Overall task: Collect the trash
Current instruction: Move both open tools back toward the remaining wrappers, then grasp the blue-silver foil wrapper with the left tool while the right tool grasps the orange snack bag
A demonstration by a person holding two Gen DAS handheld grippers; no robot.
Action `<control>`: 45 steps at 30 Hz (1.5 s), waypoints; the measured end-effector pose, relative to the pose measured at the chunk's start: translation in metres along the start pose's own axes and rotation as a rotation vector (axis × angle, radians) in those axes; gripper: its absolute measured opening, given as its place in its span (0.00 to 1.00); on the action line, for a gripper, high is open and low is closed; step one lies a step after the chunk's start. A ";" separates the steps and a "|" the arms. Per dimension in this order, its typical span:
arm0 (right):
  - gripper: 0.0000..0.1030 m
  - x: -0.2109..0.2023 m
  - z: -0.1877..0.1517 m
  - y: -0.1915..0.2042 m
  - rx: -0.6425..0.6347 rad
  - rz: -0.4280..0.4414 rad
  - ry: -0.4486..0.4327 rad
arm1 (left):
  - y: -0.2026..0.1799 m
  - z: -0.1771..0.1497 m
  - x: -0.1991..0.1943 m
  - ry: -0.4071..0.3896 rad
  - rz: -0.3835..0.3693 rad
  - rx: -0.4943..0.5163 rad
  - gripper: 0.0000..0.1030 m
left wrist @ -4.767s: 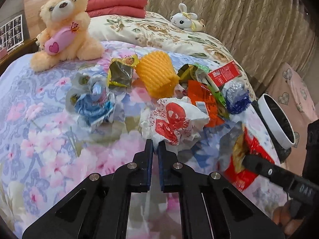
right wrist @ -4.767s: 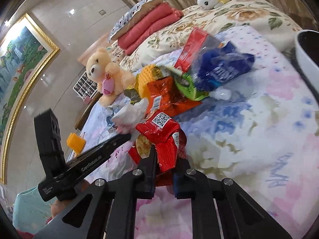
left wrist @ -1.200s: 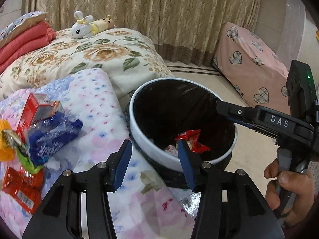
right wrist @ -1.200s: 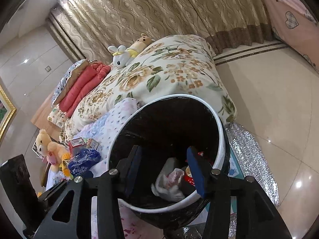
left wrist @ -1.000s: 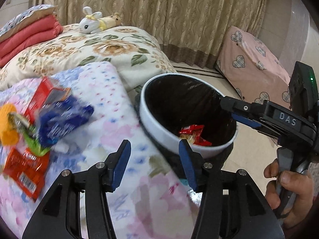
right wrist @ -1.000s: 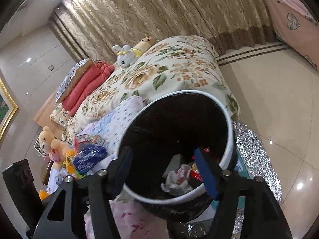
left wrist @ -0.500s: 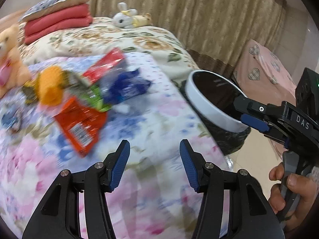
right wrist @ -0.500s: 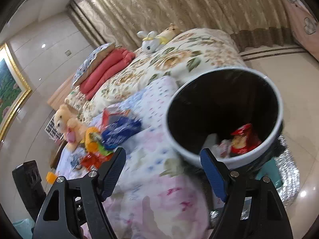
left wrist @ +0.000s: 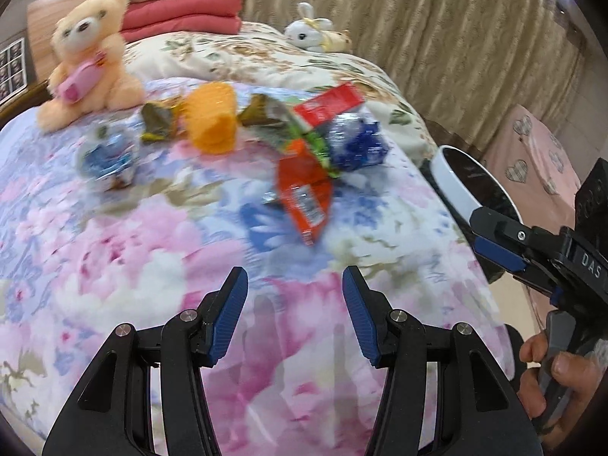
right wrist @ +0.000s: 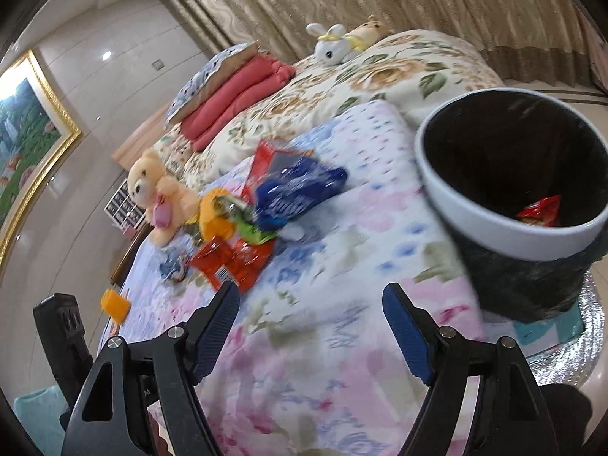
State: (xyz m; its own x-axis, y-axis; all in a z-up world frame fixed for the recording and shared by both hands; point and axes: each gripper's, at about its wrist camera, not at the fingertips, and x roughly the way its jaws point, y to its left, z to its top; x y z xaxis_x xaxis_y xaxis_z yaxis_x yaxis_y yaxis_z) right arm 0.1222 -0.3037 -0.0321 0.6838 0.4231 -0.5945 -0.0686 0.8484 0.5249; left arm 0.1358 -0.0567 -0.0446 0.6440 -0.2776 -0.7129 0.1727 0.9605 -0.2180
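Wrappers lie in a pile on the floral bed cover: an orange-red packet (left wrist: 302, 186) (right wrist: 231, 260), a blue bag (left wrist: 355, 144) (right wrist: 296, 192), a red box (left wrist: 332, 104), a green wrapper (right wrist: 247, 218), a yellow foam net (left wrist: 212, 121) and a blue-white wrapper (left wrist: 110, 159). The white-rimmed bin (right wrist: 505, 205) with a black liner stands beside the bed and holds a red wrapper (right wrist: 541, 211). My left gripper (left wrist: 294, 306) is open and empty over the cover, short of the pile. My right gripper (right wrist: 311, 321) is open and empty, between pile and bin.
A teddy bear (left wrist: 89, 60) sits at the far left of the bed. Folded red blankets (left wrist: 182, 17) and a white bunny toy (left wrist: 313, 28) lie further back. A pink heart-print cushion (left wrist: 532, 167) stands beyond the bin. Curtains close the back.
Both grippers dropped their wrappers into the bin, opened, and swung left from the bin back over the bed toward the pile. The bin has slid to the right edge of both views.
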 end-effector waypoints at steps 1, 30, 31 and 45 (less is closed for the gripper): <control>0.77 0.003 -0.001 0.004 -0.005 0.003 0.006 | 0.005 -0.001 -0.001 0.001 0.005 -0.008 0.51; 0.80 0.075 -0.017 0.075 -0.084 0.036 0.092 | 0.107 0.016 -0.001 -0.027 0.114 -0.168 0.57; 0.80 0.078 -0.017 0.076 -0.086 0.035 0.094 | 0.110 0.018 0.001 -0.027 0.121 -0.168 0.58; 0.80 0.110 -0.010 0.097 -0.137 -0.049 0.087 | 0.144 0.057 0.029 -0.011 0.186 -0.207 0.62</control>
State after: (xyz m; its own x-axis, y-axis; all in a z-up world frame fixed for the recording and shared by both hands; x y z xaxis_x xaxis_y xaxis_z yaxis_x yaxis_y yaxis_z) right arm 0.1835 -0.1718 -0.0522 0.6237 0.4008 -0.6711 -0.1388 0.9017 0.4096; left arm 0.2219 0.0747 -0.0593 0.6582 -0.0952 -0.7468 -0.1051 0.9706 -0.2164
